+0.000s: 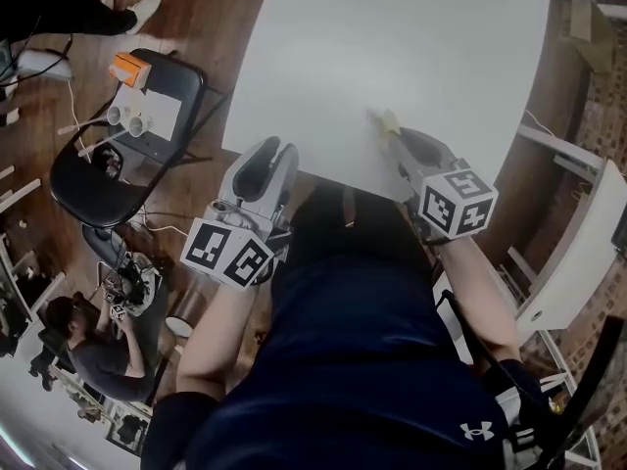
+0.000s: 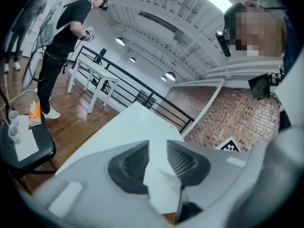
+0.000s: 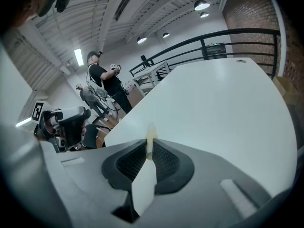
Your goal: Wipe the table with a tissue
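Note:
The white table (image 1: 392, 47) fills the upper half of the head view and looks bare. My left gripper (image 1: 279, 149) hovers at its near edge, just left of my body. In the left gripper view a folded white tissue (image 2: 161, 186) sits between the ribbed pads, which grip it low down while their tips stand slightly apart over the table (image 2: 133, 127). My right gripper (image 1: 400, 143) is over the near edge further right. It is shut on a thin strip of tissue (image 3: 145, 182) whose yellowish tip (image 1: 384, 122) sticks out past the jaws.
A black chair (image 1: 69, 179) to the left carries two cups (image 1: 125, 118), an orange box and paper. A person (image 1: 93, 351) crouches at lower left. A second white table (image 1: 578, 253) stands at the right. Another person (image 2: 66, 37) stands by a railing.

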Demonstrator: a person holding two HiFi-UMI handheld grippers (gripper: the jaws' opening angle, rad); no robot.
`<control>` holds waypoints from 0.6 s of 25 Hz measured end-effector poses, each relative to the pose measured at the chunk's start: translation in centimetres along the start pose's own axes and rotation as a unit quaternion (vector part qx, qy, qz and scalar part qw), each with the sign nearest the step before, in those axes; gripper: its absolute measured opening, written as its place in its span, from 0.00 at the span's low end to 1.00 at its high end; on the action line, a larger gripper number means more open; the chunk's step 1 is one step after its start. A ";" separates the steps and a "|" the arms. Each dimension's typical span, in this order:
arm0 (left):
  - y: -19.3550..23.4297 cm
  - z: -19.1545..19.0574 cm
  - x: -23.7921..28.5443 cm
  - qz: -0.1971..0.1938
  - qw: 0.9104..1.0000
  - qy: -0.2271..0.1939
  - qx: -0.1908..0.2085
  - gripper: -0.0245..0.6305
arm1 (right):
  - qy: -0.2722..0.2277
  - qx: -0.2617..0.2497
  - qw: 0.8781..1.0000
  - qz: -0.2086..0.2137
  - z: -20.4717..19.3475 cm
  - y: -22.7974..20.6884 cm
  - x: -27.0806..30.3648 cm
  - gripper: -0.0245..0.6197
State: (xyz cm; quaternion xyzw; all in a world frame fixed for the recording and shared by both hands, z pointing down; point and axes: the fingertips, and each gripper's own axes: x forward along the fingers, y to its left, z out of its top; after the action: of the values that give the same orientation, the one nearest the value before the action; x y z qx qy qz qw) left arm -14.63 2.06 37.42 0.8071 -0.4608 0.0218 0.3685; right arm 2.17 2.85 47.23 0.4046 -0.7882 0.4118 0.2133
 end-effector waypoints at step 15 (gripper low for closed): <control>-11.4 -1.8 1.5 -0.079 0.996 -0.021 0.043 0.22 | -0.101 0.020 0.995 -0.016 1.8 -3.5 -10.7 0.11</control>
State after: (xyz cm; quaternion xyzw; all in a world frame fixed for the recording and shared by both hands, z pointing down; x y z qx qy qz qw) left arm -4.58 5.50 32.74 0.8560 -0.4023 -0.0047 0.3245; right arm 11.23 5.19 40.72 0.4606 -0.7907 0.3814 0.1309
